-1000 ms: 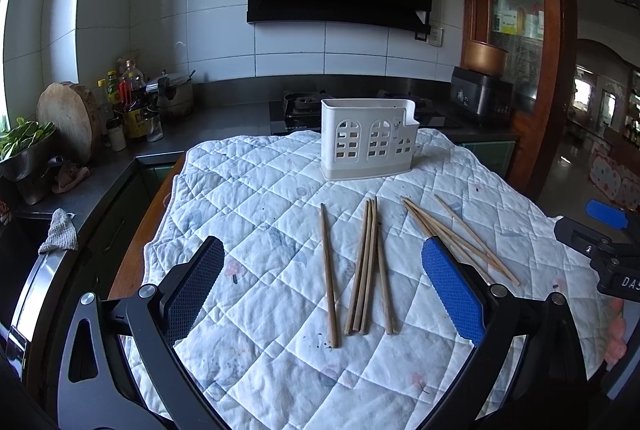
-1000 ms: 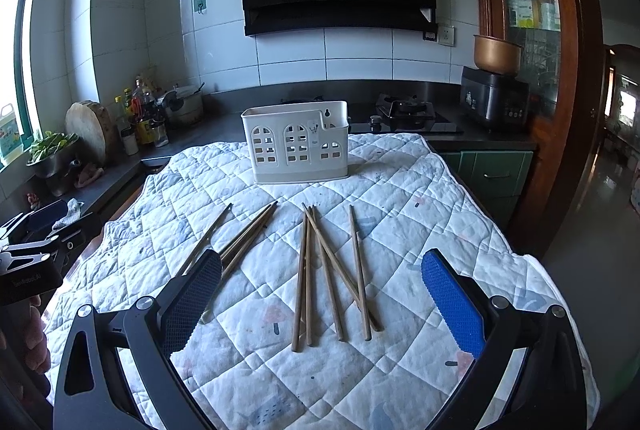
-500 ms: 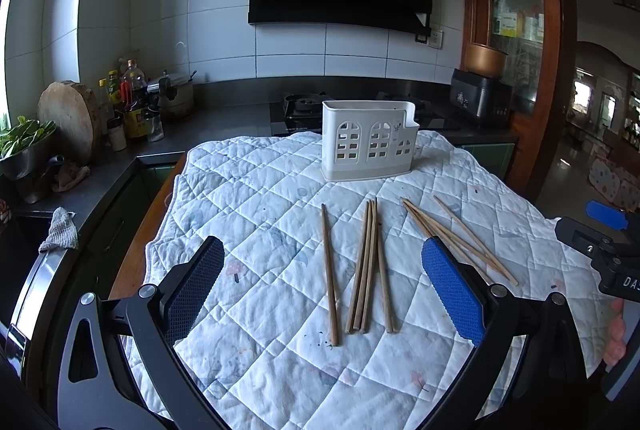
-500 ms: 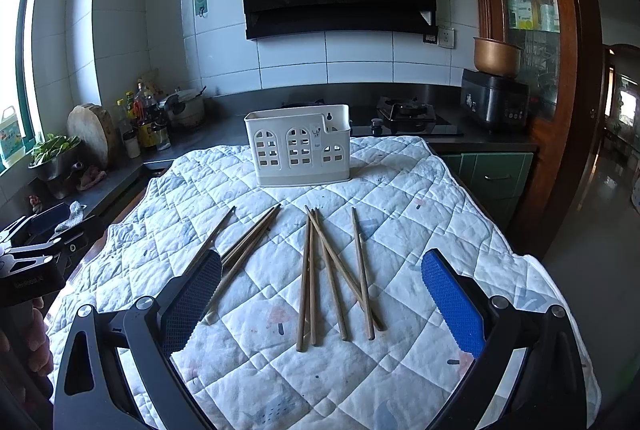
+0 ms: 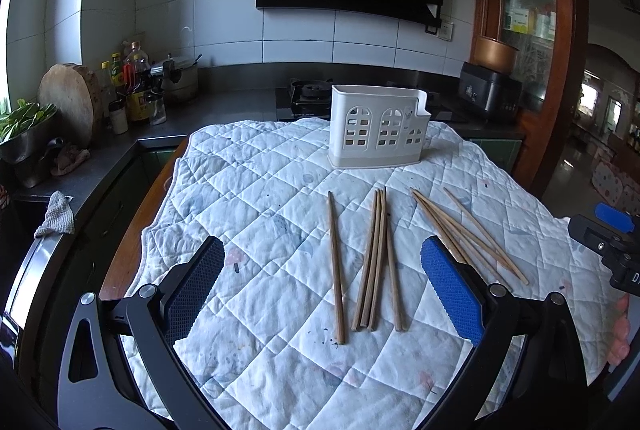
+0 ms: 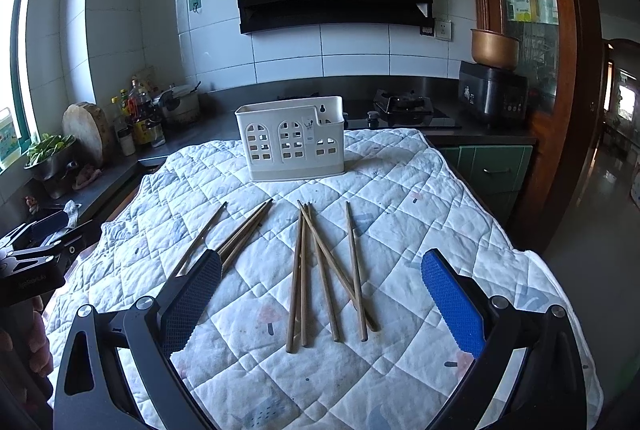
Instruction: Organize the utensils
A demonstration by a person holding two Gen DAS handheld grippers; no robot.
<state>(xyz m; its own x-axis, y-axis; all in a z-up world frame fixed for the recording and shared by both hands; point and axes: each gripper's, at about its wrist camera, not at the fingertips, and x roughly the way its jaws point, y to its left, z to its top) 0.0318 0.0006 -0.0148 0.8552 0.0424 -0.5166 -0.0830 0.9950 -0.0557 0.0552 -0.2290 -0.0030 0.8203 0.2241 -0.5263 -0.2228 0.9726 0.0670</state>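
Both grippers hover wide open over loose chopsticks on a quilted table.

The left gripper [image 5: 324, 290] has its fingers [image 5: 452, 294] spread wide and empty; between them, on the white quilt [image 5: 248, 198], lie a single chopstick [image 5: 335, 266] and a tight chopstick bundle [image 5: 376, 262], none touched, while a fanned chopstick group [image 5: 468, 234] runs out past the blue right finger. The right gripper [image 6: 320, 302] is likewise spread wide and holds nothing; that fanned group [image 6: 324, 270] lies between its fingers [image 6: 452, 306], and the other sticks [image 6: 236, 234] slant out from behind its left finger. The white utensil holder [image 5: 378, 128] stands upright ahead of both pairs of fingers, beyond the far chopstick tips and apart from them.
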